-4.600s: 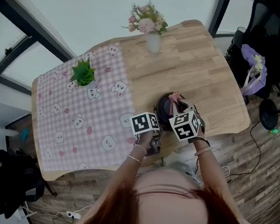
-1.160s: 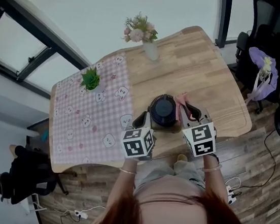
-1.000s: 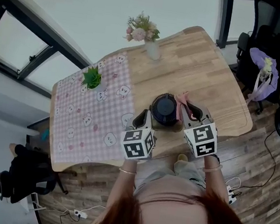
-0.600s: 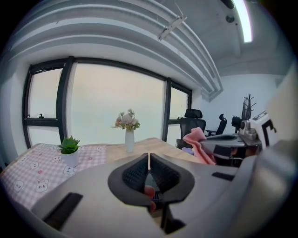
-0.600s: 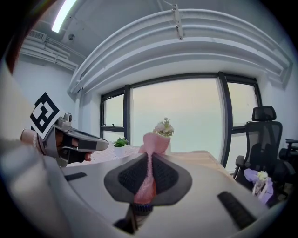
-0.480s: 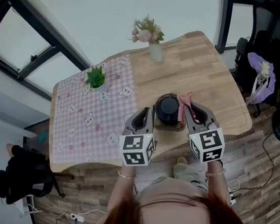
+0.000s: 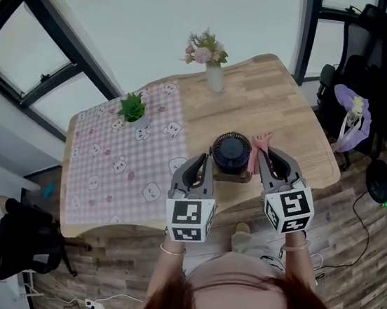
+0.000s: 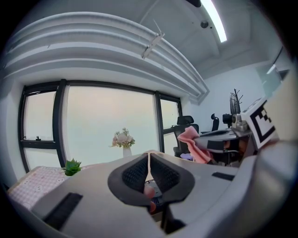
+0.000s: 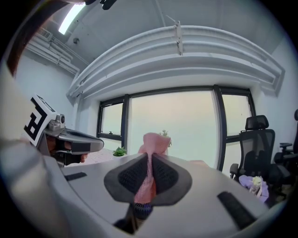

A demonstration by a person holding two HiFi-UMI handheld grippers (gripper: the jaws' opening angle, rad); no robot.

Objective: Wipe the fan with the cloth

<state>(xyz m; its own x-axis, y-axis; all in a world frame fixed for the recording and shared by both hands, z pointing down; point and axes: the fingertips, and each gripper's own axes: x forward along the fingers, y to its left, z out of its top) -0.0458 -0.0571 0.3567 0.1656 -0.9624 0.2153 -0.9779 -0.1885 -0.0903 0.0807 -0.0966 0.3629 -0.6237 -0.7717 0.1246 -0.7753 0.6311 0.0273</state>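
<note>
Your left tool: closed, empty | right tool: pinching cloth beside fan | bench: wooden, half under checked tablecloth

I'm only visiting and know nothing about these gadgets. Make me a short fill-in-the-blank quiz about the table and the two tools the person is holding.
1. The right tool is clamped on a ___ cloth.
2. The left tool is shut and holds ___.
3. Beyond the dark fan, a vase holds ___.
4. The small ___ plant stands on the checked tablecloth.

Missing words: pink; nothing; flowers; green.
</note>
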